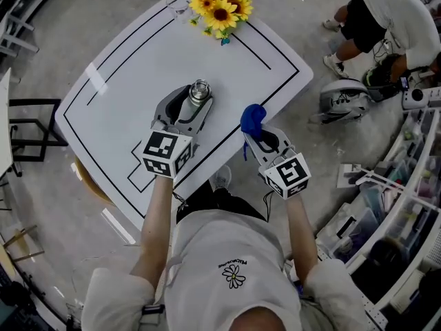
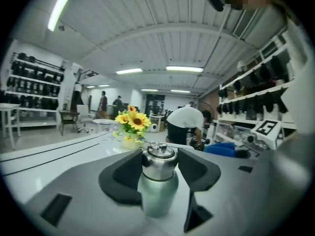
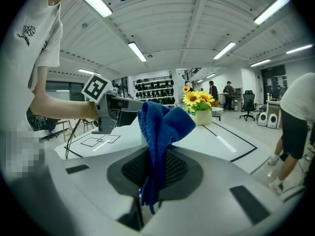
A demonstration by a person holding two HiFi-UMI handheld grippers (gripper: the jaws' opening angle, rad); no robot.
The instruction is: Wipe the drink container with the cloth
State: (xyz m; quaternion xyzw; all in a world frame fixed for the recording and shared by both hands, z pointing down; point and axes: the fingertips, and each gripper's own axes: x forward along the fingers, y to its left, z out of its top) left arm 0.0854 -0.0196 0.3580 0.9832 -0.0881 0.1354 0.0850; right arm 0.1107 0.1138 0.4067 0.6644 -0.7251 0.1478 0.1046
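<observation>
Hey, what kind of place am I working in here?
Probably a lab or workshop hall, not a home: racks of dark gear line the wall, cluttered shelves run beside the white table marked with black lines, and strip lights hang from a bare ceiling.

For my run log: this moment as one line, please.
left claw: metal bottle held | right claw: blue cloth held | cloth off bottle

Drink container [image 2: 157,193] — body pale green, smooth, satin sheen; cap [image 2: 158,162] polished metal, mirror-bright. Cloth [image 3: 165,124] blue, soft nappy pile, matt. Bench [image 1: 138,74] top white, glossy, catches lamp glare. Right tongs [image 3: 156,154] — pads [image 3: 179,168] black, matt, fine grid texture; shell grey matt plastic.
</observation>
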